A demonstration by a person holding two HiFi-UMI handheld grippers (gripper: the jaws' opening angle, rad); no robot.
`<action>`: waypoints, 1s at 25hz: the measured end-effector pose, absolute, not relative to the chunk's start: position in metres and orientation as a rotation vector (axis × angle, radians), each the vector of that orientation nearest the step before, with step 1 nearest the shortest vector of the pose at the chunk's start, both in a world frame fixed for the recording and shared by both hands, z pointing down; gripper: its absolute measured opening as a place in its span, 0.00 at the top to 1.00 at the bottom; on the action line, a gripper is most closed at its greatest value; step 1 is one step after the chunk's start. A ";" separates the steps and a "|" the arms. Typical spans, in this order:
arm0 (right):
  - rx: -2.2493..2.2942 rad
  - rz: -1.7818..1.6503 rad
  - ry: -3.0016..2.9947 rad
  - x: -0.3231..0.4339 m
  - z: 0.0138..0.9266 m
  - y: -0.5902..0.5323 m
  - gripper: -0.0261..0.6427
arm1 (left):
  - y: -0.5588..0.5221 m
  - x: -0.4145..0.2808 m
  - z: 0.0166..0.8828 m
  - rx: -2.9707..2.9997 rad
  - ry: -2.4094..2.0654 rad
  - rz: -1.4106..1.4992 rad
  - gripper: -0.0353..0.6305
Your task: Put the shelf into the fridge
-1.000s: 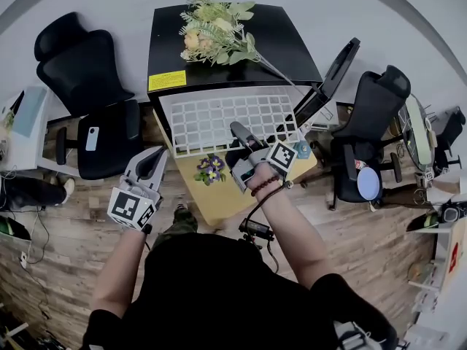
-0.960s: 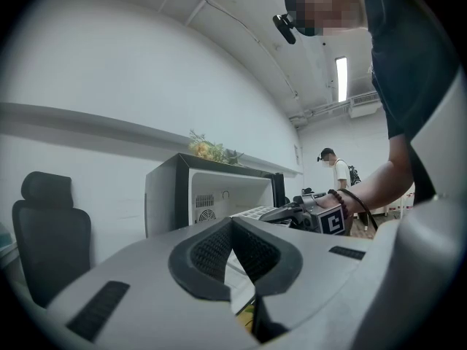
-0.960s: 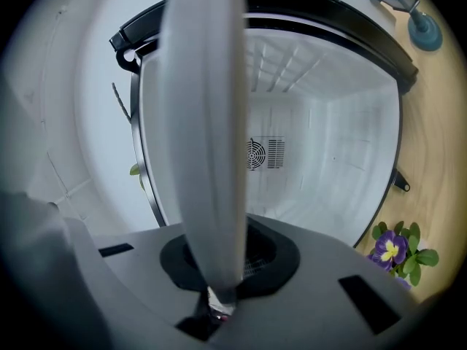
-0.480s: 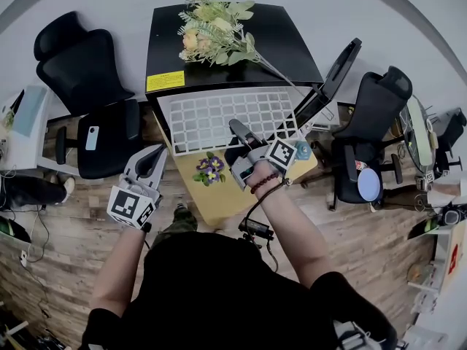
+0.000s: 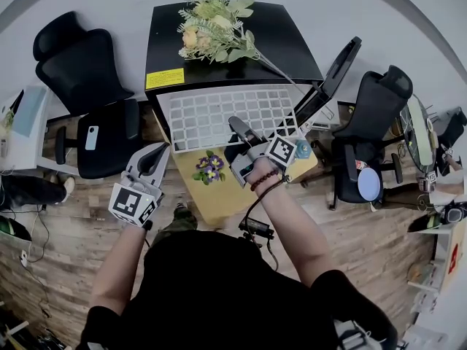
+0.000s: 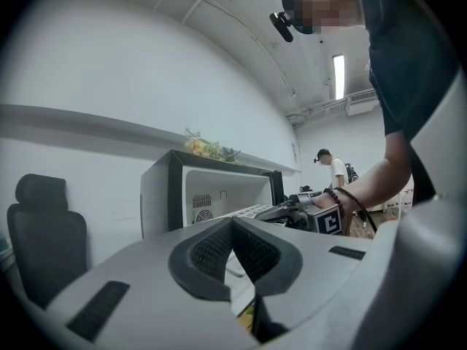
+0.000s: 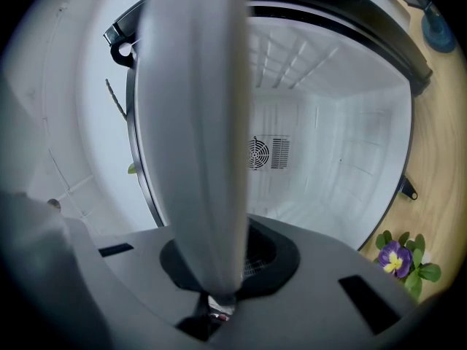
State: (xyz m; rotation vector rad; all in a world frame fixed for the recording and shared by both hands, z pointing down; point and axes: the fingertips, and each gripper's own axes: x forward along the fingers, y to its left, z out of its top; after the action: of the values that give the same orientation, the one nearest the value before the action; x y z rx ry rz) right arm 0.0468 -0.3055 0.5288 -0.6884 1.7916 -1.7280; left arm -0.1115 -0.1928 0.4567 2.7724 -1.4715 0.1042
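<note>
The white grid shelf (image 5: pixel 226 115) lies flat at the mouth of the black fridge (image 5: pixel 292 49), its far edge at the opening. My right gripper (image 5: pixel 237 128) is shut on the shelf's near edge. In the right gripper view the shelf (image 7: pixel 197 122) runs edge-on up from the right gripper (image 7: pixel 215 283), with the white fridge interior (image 7: pixel 328 137) and its fan vent (image 7: pixel 266 152) straight ahead. My left gripper (image 5: pixel 159 152) hangs left of the table, shut and holding nothing. The left gripper view shows the left gripper (image 6: pixel 233 228) pads touching, with the fridge (image 6: pixel 168 195) and shelf (image 6: pixel 252 210) beyond.
The fridge door (image 5: pixel 332 75) stands open to the right. A bouquet (image 5: pixel 215 31) lies on the fridge top. Purple flowers (image 5: pixel 209 168) and a blue item (image 5: pixel 303 149) sit on the wooden table (image 5: pixel 219 195). Black chairs stand at left (image 5: pixel 84 86) and right (image 5: pixel 372 122). A person (image 6: pixel 336 170) stands far off.
The right gripper has pushed the shelf a little further toward the fridge opening. The left gripper has barely moved.
</note>
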 end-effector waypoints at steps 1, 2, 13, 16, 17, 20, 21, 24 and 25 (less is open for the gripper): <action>-0.689 -1.728 1.792 0.047 0.529 -0.306 0.90 | -0.193 -0.111 0.457 2.773 -1.469 0.103 0.92; -0.689 -1.728 1.792 0.046 0.530 -0.306 0.90 | -0.192 -0.110 0.458 2.775 -1.466 0.102 0.92; -0.720 -1.723 1.811 0.042 0.527 -0.321 0.90 | -0.200 -0.110 0.458 2.769 -1.468 0.094 0.92; -0.732 -1.725 1.813 0.042 0.527 -0.325 0.90 | -0.201 -0.112 0.459 2.767 -1.472 0.093 0.92; -0.737 -1.726 1.814 0.041 0.527 -0.328 0.90 | -0.201 -0.113 0.459 2.765 -1.472 0.091 0.92; -0.746 -1.729 1.814 0.038 0.527 -0.336 0.90 | -0.204 -0.115 0.459 2.762 -1.472 0.089 0.92; -0.749 -1.730 1.816 0.037 0.527 -0.339 0.90 | -0.205 -0.115 0.459 2.760 -1.474 0.089 0.92; -0.757 -1.731 1.815 0.035 0.527 -0.346 0.90 | -0.209 -0.118 0.458 2.757 -1.477 0.094 0.92; -0.761 -1.732 1.814 0.035 0.527 -0.349 0.90 | -0.210 -0.119 0.457 2.756 -1.478 0.095 0.92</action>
State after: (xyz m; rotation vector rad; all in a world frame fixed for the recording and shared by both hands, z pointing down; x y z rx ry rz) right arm 0.0349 -0.3492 0.5272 -0.7612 1.8145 -1.7320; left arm -0.1192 -0.2103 0.4575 2.7556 -1.4779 0.0948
